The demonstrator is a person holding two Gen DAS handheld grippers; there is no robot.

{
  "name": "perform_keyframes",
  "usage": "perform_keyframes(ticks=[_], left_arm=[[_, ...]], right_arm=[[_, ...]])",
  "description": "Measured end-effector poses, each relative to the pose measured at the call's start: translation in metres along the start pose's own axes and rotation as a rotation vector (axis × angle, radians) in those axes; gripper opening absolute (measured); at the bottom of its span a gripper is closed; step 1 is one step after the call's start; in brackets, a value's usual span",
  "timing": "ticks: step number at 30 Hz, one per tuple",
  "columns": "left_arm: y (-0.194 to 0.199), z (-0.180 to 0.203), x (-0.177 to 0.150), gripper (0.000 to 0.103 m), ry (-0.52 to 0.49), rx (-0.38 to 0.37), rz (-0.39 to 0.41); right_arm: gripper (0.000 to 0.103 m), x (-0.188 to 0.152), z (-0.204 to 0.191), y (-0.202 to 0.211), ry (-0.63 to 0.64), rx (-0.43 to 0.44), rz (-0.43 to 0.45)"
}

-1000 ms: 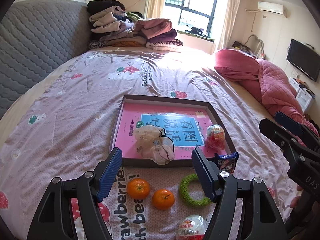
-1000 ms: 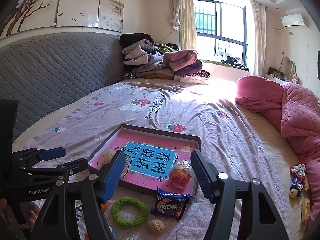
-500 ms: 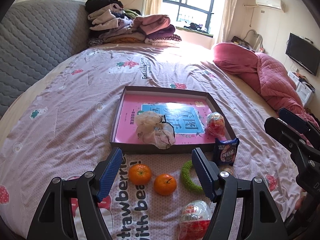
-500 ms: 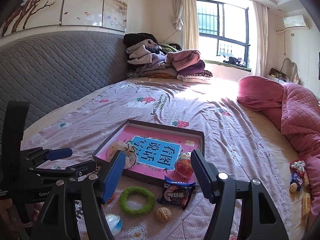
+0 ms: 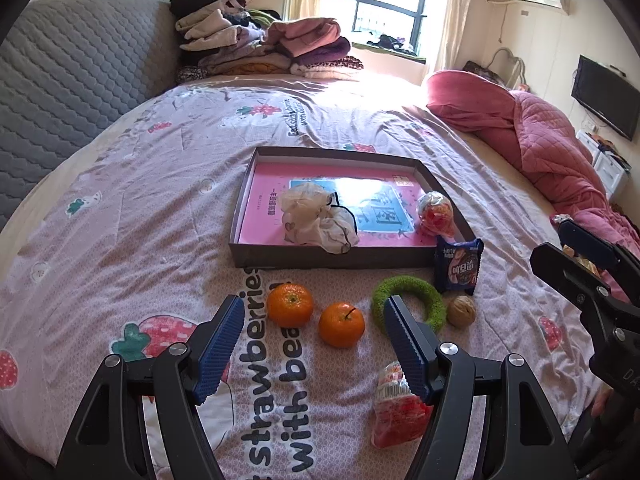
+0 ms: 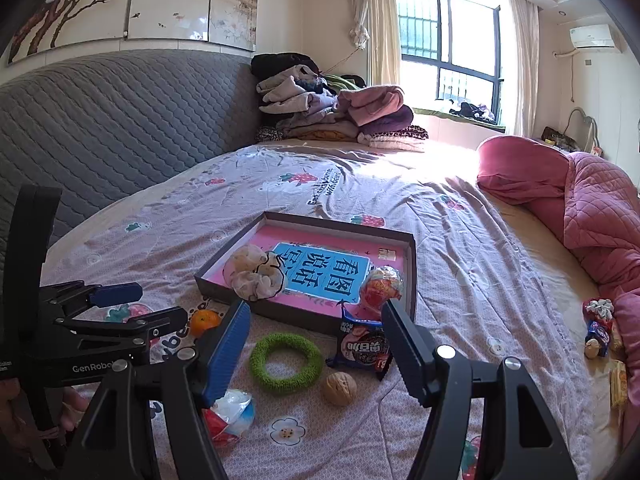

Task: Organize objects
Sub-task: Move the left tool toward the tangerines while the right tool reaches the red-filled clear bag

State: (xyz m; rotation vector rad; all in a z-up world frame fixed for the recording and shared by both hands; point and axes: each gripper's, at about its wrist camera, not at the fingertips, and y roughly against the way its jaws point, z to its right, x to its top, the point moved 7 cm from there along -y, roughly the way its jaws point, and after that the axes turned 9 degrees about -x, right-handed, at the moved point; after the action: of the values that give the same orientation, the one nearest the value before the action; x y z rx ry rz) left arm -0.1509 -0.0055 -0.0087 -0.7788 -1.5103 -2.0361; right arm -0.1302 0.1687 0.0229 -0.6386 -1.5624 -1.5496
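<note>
Lilac cotton with strawberry prints covers the bed (image 5: pixel 120 208), and on it, toward the middle, lies the shallow dark box (image 5: pixel 248 200) with a pink book lining its floor. Inside it already sit a crumpled cloth scrunchie (image 5: pixel 316 220) at the near side and a wrapped candy ball (image 5: pixel 436 210) in the near right corner.

Nearer than the box, loose things wait in a row: two oranges (image 5: pixel 290 305) side by side at left, a green fuzzy ring (image 5: pixel 424 292) to their right, a blue snack packet (image 5: pixel 459 266) leaning against the box's near right corner, a walnut (image 5: pixel 461 310) just beside the ring, and a red-and-white wrapped sweet (image 5: pixel 396 408) nearest of all.

Both claws hang above the sheet, spread wide and carrying nothing: the left gripper (image 5: pixel 314 344) over the oranges, the right gripper (image 6: pixel 316 344) over the ring and packet.

The step in hand looks like choosing the next item. The next move likely calls for lowering one claw squarely over an orange or the ring, closing gently, then carrying it into the box's free far area.
</note>
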Motion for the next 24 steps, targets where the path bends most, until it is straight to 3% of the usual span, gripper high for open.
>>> perform_keyframes(ticks=[13,24], left_arm=[[0.003,0.014,-0.028,0.073,-0.030,-0.028,-0.040],[0.002,-0.001,-0.039,0.074,-0.022,-0.001,-0.058]], right_arm=[[0.067,-0.021,-0.004,0.005,-0.003,-0.001,-0.035],[0.067,-0.045,-0.028,0.010,0.036,0.020,-0.074]])
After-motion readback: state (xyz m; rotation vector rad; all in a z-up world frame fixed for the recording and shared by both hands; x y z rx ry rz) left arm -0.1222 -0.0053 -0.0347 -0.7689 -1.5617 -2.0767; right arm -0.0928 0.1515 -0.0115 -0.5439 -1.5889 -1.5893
